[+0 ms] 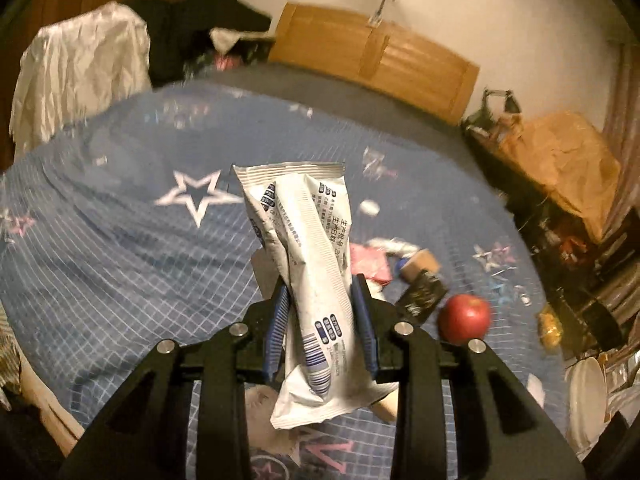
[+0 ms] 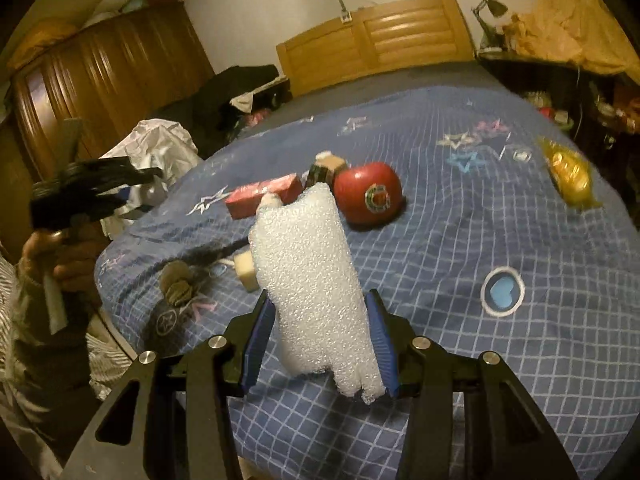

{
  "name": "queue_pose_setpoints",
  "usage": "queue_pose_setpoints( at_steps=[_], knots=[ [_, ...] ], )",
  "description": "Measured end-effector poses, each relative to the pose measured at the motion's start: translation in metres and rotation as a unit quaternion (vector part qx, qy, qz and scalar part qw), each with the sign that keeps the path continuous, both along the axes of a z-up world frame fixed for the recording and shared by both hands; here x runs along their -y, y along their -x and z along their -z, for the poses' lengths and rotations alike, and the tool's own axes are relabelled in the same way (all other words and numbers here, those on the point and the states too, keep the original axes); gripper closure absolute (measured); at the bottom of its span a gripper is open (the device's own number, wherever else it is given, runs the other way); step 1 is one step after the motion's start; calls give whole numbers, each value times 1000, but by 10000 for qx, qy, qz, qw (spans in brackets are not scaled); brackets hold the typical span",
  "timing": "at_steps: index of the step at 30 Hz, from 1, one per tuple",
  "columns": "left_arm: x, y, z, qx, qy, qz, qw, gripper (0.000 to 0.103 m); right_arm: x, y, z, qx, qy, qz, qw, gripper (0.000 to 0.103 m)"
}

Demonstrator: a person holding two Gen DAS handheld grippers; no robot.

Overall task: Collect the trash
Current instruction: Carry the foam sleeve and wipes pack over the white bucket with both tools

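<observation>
we see the left gripper [image 1: 320, 300] pinching a white wrapper [image 1: 308, 280] above the blue bedcover [image 1: 120, 260], and the right gripper [image 2: 320, 320] pinching white foam [image 2: 312, 280] near the apple [image 2: 368, 196].

We see dim, warm indoor light in both views; fisheye curvature bends the bed [image 2: 460, 240] and darkens the corners, and motion blur smears the room's edges and background.
</observation>
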State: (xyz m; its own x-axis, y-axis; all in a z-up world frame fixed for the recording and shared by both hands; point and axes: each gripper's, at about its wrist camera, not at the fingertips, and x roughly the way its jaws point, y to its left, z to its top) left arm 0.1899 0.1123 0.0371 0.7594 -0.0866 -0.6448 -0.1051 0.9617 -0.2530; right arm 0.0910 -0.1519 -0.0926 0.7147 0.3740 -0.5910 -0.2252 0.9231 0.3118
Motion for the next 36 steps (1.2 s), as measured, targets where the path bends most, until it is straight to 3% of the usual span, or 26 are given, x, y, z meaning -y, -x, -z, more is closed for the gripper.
queue_pose_setpoints(
  at_steps=[4, 10, 18, 26, 36],
  knots=[
    [13, 30, -18, 511, -238, -91, 9984, 72, 2, 12, -15, 279, 91, 169, 9994, 55],
    [40, 63, -17, 800, -476, -19, 9957, 72, 4, 31, -27, 546, 230, 365, 9976, 55],
    [94, 91, 10, 743, -821, 480, 9927, 72, -4, 59, -36, 810, 507, 477, 9943, 55],
    [147, 112, 39, 739, -1234, 1137, 9830, 72, 0, 84, -38, 977, 757, 775, 9893, 55],
    [151, 115, 49, 603, -1369, 1057, 9831, 72, -1, 93, -38, 979, 768, 842, 9886, 55]
  ],
)
